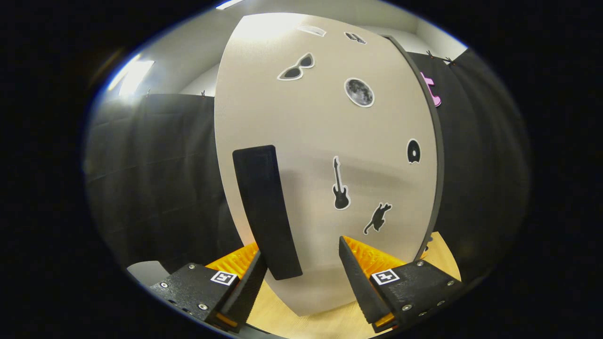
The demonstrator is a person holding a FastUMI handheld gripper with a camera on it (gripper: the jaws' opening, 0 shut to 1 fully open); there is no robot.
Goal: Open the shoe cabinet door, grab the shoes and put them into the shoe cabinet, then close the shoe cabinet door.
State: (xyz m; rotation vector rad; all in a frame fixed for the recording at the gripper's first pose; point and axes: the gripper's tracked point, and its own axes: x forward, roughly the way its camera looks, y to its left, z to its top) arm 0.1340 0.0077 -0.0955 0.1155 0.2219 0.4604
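One shoe cabinet door (325,141) stands directly ahead of the tool (299,268), upright on the light wooden tabletop (330,325). Door face is pale, matte, dotted with small stickers: sunglasses (297,68), moon (359,92), guitar (340,184), cat (377,218), a dark disc (413,151). Dark edge strip runs down its far side.

Long black handle (264,209) is mounted vertically on the door, on the side away from the dark edge. Its lower end sits between the two fingers, closer to the left finger (247,282) than the right finger (360,278). Contact with the left finger is likely but cannot be confirmed; the fisheye bends that spot. Right finger is clearly apart from the handle.

Tool state: fingers spread wide, nothing gripped.

Judgement: step in hand is opening the door. Fingers straddle the handle so that closing will pinch it across its narrow width; the grip is low on the bar, presumably because that is where the tool reaches level. The door looks shut or nearly so, which puts the task at its start. Shoes not located.

Risk: off-centre approach may nudge the handle sideways before both fingers seat.

Surroundings: black cloth wall (155,179) behind and to both sides.
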